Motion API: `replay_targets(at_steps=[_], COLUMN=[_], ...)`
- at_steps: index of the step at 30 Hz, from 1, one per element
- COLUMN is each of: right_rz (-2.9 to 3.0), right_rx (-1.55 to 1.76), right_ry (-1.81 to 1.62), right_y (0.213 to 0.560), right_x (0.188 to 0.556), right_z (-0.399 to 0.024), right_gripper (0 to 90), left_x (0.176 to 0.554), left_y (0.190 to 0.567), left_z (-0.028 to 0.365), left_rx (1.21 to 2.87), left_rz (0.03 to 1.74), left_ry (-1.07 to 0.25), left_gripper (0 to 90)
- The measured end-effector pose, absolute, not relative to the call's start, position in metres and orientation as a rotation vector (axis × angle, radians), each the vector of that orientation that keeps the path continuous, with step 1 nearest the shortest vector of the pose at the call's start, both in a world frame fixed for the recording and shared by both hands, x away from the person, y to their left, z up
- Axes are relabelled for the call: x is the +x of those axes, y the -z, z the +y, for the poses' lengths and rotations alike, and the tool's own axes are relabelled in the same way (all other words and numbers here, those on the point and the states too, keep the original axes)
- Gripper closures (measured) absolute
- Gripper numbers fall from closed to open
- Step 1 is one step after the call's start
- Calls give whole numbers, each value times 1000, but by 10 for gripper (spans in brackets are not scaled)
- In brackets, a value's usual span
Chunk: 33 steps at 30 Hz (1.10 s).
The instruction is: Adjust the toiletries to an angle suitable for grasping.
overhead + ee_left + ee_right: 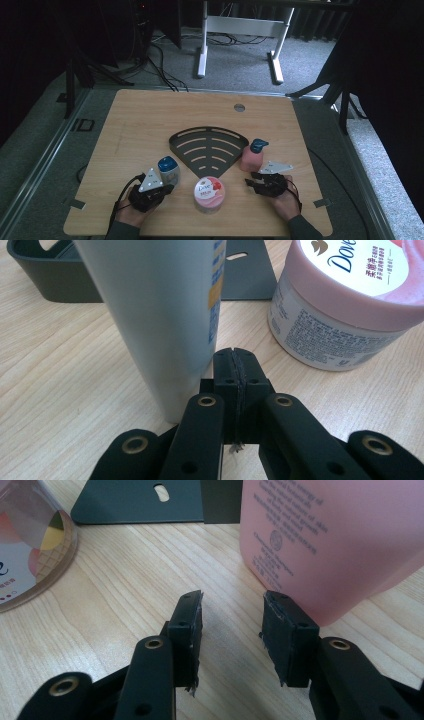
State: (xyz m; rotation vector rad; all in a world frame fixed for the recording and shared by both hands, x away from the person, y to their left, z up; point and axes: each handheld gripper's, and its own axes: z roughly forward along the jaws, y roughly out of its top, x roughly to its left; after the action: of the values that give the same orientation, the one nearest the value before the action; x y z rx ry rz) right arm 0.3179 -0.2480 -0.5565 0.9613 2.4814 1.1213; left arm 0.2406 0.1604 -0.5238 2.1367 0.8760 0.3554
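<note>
Left hand-held gripper [235,357] clenched empty beside grey tube [160,315], right hand-held gripper [232,610] released with pink bottle [325,545] at 1 o'clock; off-centre closing may topple it.

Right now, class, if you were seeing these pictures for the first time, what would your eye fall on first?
The dark fan-shaped slotted rack at the table's middle stands out first. In front of it sits a pink Dove jar. A blue-capped pale bottle stands by the shut left gripper, and a pink bottle by the open right gripper.
</note>
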Motion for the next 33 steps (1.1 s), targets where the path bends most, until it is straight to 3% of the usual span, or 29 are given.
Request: replay_targets(at_steps=[33], right_rz=[2483], right_rx=[959], right_ry=[-1120], right_y=[556], right_x=[318], right_z=[-248], right_gripper=[596], left_x=[266], left_y=[531], left_z=[159], left_rx=[2156], left_rz=[900], left_ry=[-409], left_gripper=[896])
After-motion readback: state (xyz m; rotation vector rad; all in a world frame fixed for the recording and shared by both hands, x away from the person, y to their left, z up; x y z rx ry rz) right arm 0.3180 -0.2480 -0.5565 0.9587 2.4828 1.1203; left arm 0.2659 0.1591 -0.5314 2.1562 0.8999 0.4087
